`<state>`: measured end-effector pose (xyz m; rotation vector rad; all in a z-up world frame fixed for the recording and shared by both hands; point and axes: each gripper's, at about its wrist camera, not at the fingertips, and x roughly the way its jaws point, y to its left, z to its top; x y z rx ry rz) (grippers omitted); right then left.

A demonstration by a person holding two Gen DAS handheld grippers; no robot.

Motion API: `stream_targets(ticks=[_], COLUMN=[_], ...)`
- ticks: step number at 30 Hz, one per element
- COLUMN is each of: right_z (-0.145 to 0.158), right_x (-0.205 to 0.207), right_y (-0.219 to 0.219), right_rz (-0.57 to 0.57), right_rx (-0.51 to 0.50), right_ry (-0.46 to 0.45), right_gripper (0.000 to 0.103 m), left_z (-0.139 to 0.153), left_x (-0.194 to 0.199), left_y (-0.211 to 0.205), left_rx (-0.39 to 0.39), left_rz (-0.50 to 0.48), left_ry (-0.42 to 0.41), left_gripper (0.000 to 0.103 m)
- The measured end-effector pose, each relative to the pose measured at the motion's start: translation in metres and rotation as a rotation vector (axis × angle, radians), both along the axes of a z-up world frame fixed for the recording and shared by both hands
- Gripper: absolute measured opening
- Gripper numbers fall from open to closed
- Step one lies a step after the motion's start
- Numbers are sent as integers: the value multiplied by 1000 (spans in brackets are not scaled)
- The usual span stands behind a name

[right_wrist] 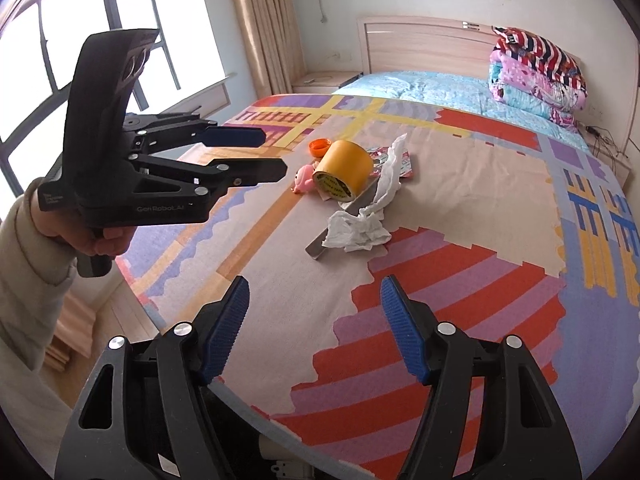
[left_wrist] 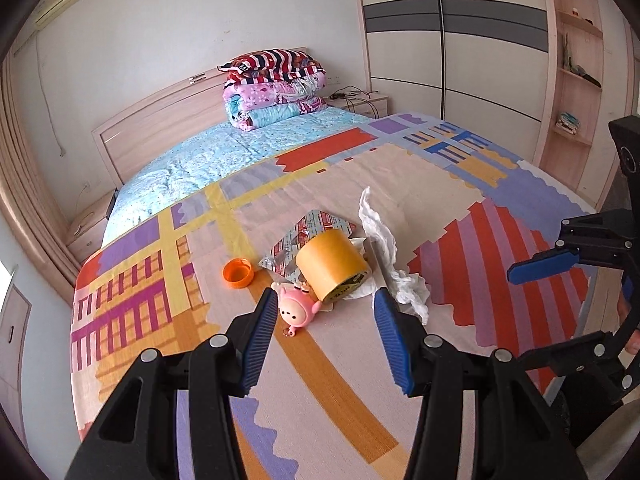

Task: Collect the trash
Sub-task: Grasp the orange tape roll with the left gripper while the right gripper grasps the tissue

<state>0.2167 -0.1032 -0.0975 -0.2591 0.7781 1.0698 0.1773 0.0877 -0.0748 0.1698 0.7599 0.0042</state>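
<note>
I hold my left gripper (left_wrist: 325, 322) low over the bedspread (left_wrist: 328, 380), its blue pads spread wide and holding nothing, because I am lining it up on the little heap ahead before choosing a piece. My right gripper (right_wrist: 314, 334) hangs back over the near edge of the bed, equally wide and empty, kept off to the side so the two tools do not crowd each other.

Nearest my left fingers, just past the left pad, lies a pink toy keyring (left_wrist: 295, 309). That looks like a keepsake, not rubbish, so I would steer round it. Touching it beyond is a roll of yellow tape (left_wrist: 333, 266), tipped on its side and leaning on the pile. Just beyond my right pad lies the crumpled white tissue (left_wrist: 390, 258), the plainest trash here and the easiest soft grab. From the right wrist view the tissue (right_wrist: 366, 224) drapes over a flat grey strip (right_wrist: 320, 246) that I cannot identify.

Further off, behind the tape, a printed foil wrapper (left_wrist: 310, 240) lies flat, partly pinned under it; to its left sits an orange bottle cap (left_wrist: 238, 274), apart from the rest.

Farthest, folded quilts (left_wrist: 276, 88) are stacked at the headboard.
</note>
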Motion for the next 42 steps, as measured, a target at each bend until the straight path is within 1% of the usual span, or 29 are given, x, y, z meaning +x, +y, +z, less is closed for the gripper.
stream_targets(ticks=[7, 12, 14, 19, 21, 22, 23, 25, 26, 27, 29, 30, 31, 34, 42], right_z=[-10, -19, -23, -27, -29, -30, -30, -29, -29, -29, -28, -27, -26, -20, -2], right_x=[24, 39, 44, 50, 52, 52, 53, 54, 55, 55, 55, 56, 55, 55, 53], right_y=[19, 32, 35, 38, 41, 41, 40, 38, 37, 36, 36, 36, 35, 33, 26], right_rz=[-2, -4, -4, 11, 20, 16, 15, 13, 11, 11, 6, 4, 1, -7, -38], right_rx=[-51, -84, -90, -96, -102, -103, -100, -97, -95, -91, -89, -88, -86, -76, -47], right_ry=[-12, -8, -2, 5, 11, 9, 9, 13, 16, 23, 21, 17, 13, 2, -41], right_gripper=[61, 56, 53, 49, 41, 34, 30, 25, 19, 16, 8, 7, 6, 5, 4], left_z=[-19, -29, -31, -38, -40, -41, -41, -41, -41, -40, -38, -37, -36, -30, -8], left_x=[31, 45, 51, 63, 67, 69, 70, 73, 74, 73, 73, 72, 72, 71, 56], left_y=[5, 8, 10, 10, 10, 11, 12, 14, 15, 14, 14, 14, 14, 16, 16], left_rx=[31, 31, 29, 44, 45, 45, 42, 21, 14, 15, 16, 12, 9, 10, -2], left_rz=[-48, -79, -78, -116, -134, -137, -137, -139, -135, -132, -129, -125, -120, -108, -78], left_ry=[56, 74, 76, 83, 83, 84, 84, 91, 97, 94, 82, 79, 80, 70, 24], left_gripper=[48, 48, 48, 48, 48, 48, 48, 48, 45, 36, 30, 19, 12, 9, 8])
